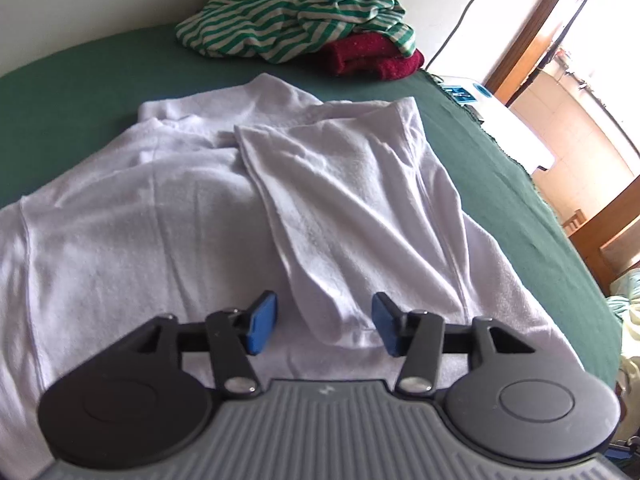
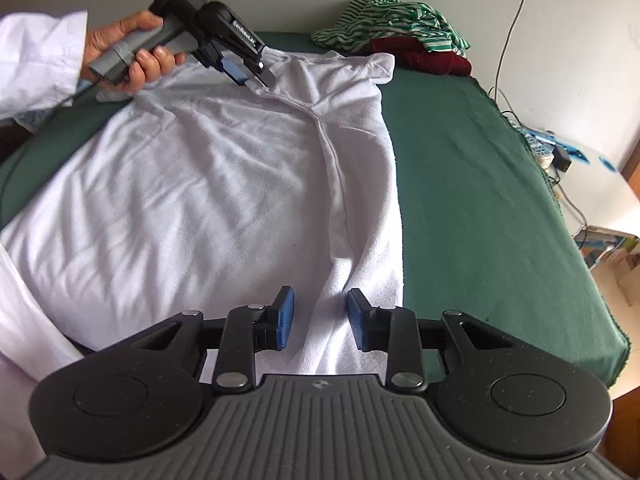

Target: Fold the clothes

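Both claws hang spread over a white shirt (image 2: 208, 184) laid on a green bed (image 2: 480, 168), neither pinching anything. Just ahead of the right claw (image 2: 320, 318), between its parted blue pads (image 2: 285, 318), lies the hem end of the flap already folded in along the shirt's right side; the pads stand clear of the cloth. The left claw (image 1: 324, 326) sits likewise above the folded strip, its pads parted — in the right wrist view it appears far ahead and to the left, near the collar, angled down in a hand (image 2: 128, 54) with a white sleeve (image 2: 40, 60). The step in hand looks like setting this side fold down; done well, both claws would let the edge lie straight and flat, then lift clear without dragging it. Farther off, beyond the collar — a striped top (image 2: 392, 20) heaped on a red garment (image 2: 420, 58) against the wall.
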`<state>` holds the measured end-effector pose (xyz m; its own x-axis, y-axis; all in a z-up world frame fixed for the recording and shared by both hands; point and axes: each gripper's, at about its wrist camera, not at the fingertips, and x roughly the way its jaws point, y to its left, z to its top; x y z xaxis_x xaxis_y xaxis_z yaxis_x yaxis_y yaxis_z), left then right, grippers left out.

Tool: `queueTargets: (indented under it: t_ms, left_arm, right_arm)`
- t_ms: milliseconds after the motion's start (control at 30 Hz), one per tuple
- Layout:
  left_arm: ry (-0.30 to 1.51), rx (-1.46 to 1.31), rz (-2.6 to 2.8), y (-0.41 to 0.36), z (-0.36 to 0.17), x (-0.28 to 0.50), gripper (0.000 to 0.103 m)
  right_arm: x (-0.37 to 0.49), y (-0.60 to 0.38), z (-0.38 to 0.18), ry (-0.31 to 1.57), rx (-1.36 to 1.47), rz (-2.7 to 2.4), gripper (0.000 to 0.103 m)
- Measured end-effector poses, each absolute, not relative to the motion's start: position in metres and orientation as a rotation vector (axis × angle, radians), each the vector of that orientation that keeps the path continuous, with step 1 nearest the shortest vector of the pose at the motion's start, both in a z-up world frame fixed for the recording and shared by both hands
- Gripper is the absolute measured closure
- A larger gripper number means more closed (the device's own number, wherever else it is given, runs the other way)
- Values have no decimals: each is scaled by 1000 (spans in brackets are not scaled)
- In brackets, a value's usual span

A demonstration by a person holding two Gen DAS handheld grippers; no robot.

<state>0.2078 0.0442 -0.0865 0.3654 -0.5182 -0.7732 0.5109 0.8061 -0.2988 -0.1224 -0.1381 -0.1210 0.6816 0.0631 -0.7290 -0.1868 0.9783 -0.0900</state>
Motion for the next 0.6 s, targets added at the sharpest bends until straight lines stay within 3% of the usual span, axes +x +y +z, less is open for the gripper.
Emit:
queueTargets:
  t_ms: [67,100,333,400,600]
  left_arm:
    - [985,16,-655,39,-87,206,97]
    - [981,24,-656,38,-86,206,103]
    - [871,-54,-664,56,-55,197,103]
    - [846,-66,-653,61,-47,200,103]
    - [838,-82,-607,68,-44,213,103]
  right_arm:
    - [-123,-136,-123,806,-192,121,87]
    - [-122,-136,-122,804,-195,104,91]
    - [-128,-136,-105,759,-151,102,95]
    - [-128,-132,-99,733,-135,123,103]
    - [-117,-117,-109,747,-121,174,103]
